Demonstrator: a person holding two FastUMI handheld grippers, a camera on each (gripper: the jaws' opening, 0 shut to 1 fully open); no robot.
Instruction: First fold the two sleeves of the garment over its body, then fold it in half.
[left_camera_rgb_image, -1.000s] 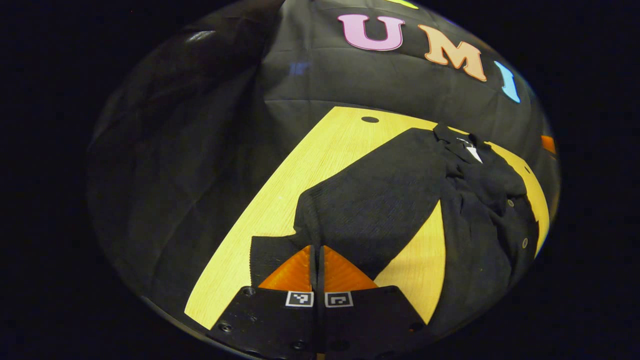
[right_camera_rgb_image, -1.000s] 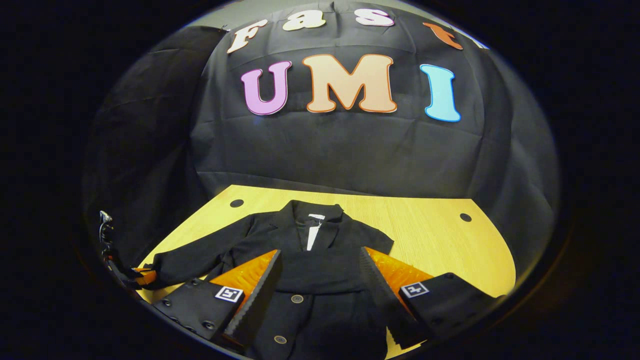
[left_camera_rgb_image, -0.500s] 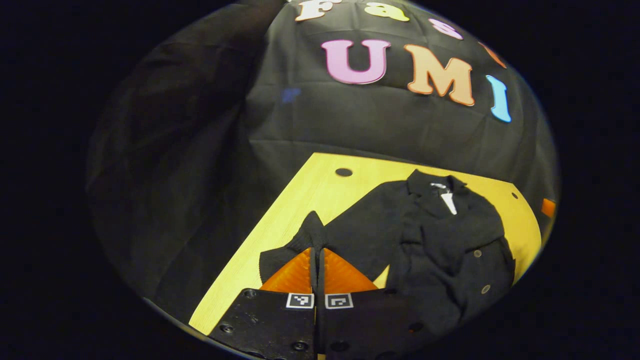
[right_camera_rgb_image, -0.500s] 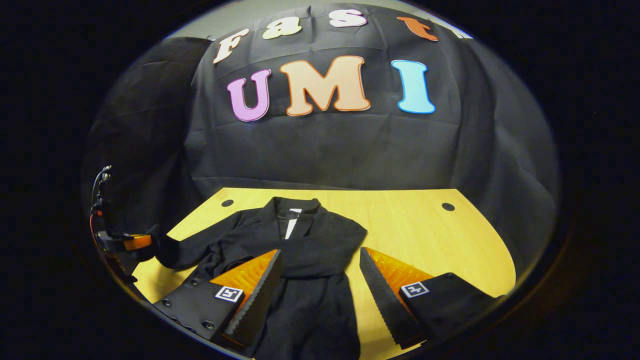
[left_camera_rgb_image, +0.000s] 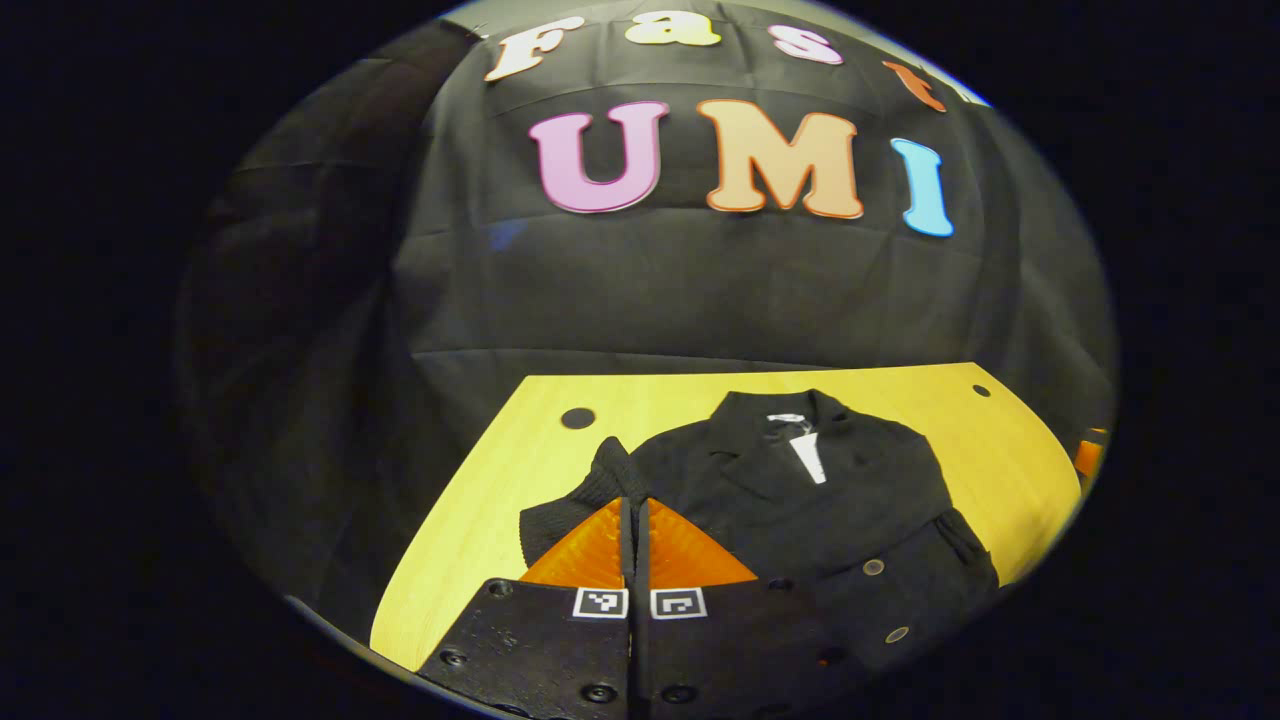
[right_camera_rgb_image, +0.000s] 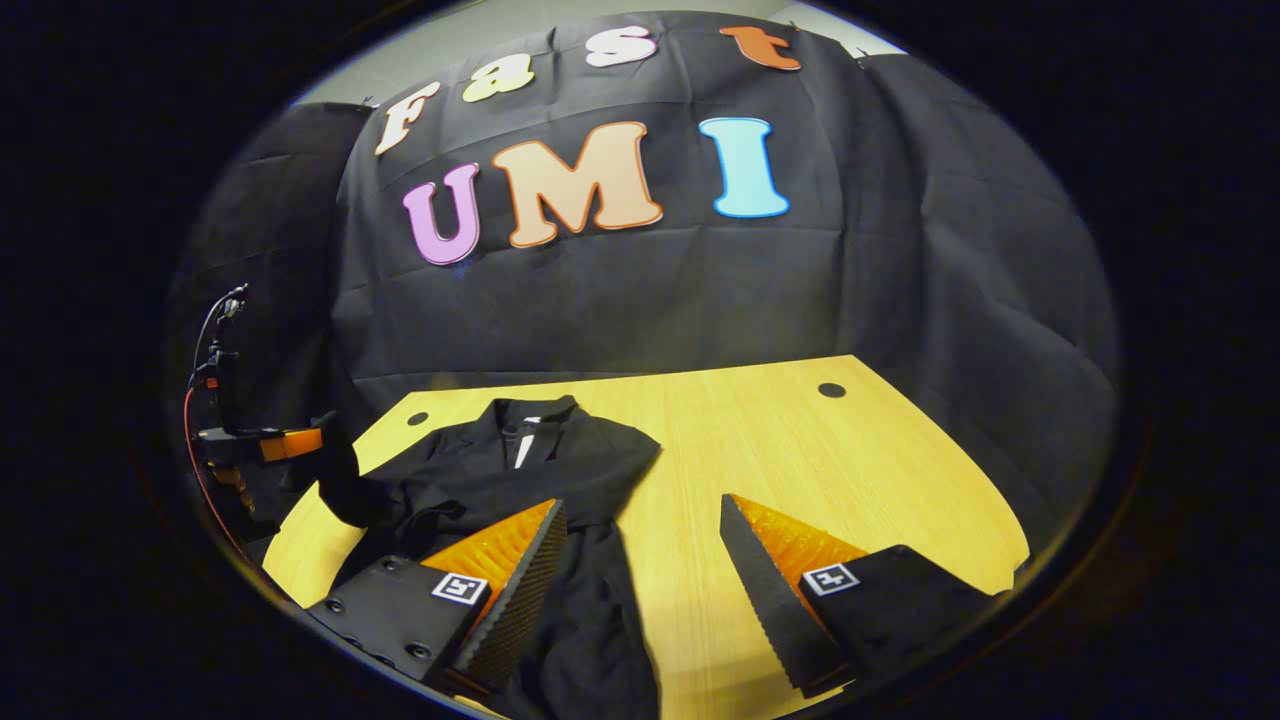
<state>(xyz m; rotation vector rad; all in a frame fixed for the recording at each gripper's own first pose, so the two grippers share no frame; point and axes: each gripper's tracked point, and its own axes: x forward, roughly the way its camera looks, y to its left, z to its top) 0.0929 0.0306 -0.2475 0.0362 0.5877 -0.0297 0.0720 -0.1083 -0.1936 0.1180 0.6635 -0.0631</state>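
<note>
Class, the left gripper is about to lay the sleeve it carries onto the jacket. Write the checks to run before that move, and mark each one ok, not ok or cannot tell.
1. Left gripper has the sleeve cuff: ok, its jaws are closed with the cuff bunched at the fingertips.
2. Right gripper out of the way: ok, open and empty, off to the jacket's side above the table.
3. Black jacket lies flat: not ok, the front is rumpled near the buttons.
4. Other sleeve already folded over the body: cannot tell.
5. Landing spot on the jacket front is free: ok.
</note>
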